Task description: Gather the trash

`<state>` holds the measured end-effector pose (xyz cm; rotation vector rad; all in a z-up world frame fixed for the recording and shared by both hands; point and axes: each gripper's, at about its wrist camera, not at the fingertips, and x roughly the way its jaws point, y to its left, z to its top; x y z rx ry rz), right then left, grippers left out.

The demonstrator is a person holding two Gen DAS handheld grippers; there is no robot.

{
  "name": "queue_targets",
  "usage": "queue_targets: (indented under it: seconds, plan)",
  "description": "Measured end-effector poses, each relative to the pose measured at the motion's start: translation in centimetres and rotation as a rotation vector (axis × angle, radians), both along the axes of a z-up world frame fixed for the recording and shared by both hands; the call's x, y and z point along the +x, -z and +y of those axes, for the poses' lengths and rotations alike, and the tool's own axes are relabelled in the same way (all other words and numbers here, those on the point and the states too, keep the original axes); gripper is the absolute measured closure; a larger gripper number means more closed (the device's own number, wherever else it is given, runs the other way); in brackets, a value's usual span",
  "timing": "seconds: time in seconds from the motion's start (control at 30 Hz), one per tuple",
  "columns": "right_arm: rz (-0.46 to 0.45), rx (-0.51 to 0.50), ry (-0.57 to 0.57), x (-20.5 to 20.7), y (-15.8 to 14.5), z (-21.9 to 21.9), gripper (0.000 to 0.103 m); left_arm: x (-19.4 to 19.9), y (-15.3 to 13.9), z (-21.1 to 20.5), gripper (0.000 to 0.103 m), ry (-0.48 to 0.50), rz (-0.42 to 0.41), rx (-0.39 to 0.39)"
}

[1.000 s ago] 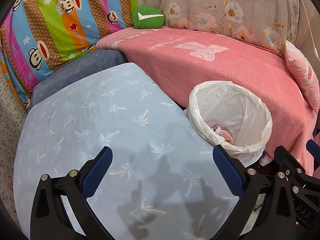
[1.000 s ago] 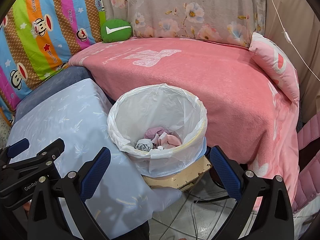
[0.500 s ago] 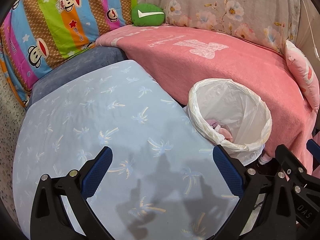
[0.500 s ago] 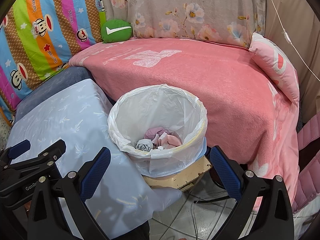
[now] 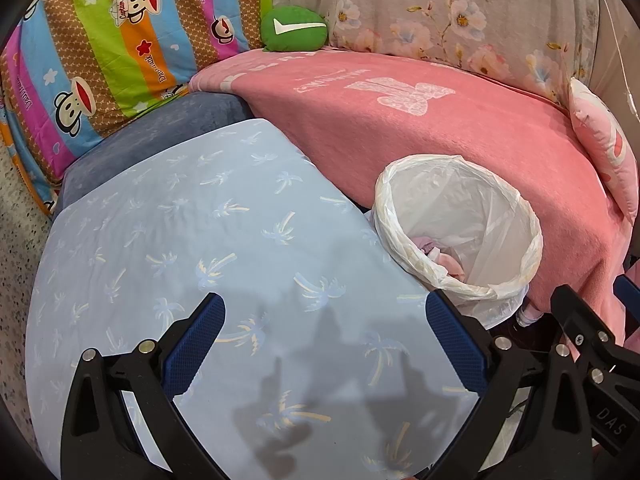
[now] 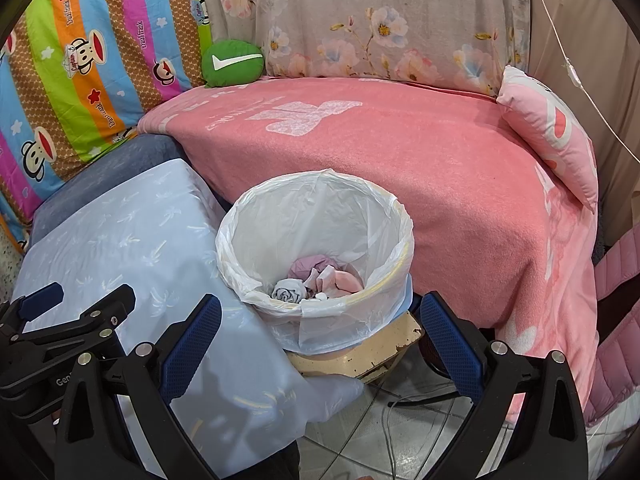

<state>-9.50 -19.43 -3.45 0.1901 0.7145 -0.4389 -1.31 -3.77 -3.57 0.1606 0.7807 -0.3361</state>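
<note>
A round bin lined with a white plastic bag (image 6: 316, 240) stands on a cream stool between the blue cushion and the pink-covered seat; its rim (image 5: 460, 236) also shows in the left wrist view. Crumpled pink, lilac and white trash (image 6: 316, 282) lies at its bottom. My right gripper (image 6: 320, 344) hangs open just in front of the bin, nothing between its blue pads. My left gripper (image 5: 324, 344) is open and empty over the pale blue palm-print cushion (image 5: 208, 256), left of the bin. Each gripper's black frame shows at the edge of the other's view.
A pink blanket (image 6: 400, 160) covers the seat behind the bin, with a pink pillow (image 6: 552, 132) at right and a green cushion (image 6: 232, 62) at the back. Striped monkey-print fabric (image 5: 100, 52) hangs at left. Tiled floor with cables (image 6: 400, 420) lies below the stool (image 6: 380, 348).
The left wrist view has shifted slightly, the bin sitting a little lower in frame. The right gripper has stayed almost still. Both remain open and empty.
</note>
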Motion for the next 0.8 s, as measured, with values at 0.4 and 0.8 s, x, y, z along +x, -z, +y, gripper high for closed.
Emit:
queue_targets:
  seconds: [0.4,0.8]
  plan:
    - [-0.002,-0.001,-0.001,-0.04,0.03,0.03,0.005,-0.06,0.06,-0.08,0.007,0.013,0.014,-0.001]
    - [-0.005,-0.003,-0.003,-0.11,0.07,0.09,0.005,-0.16,-0.02,-0.11,0.007,0.014,0.012,0.000]
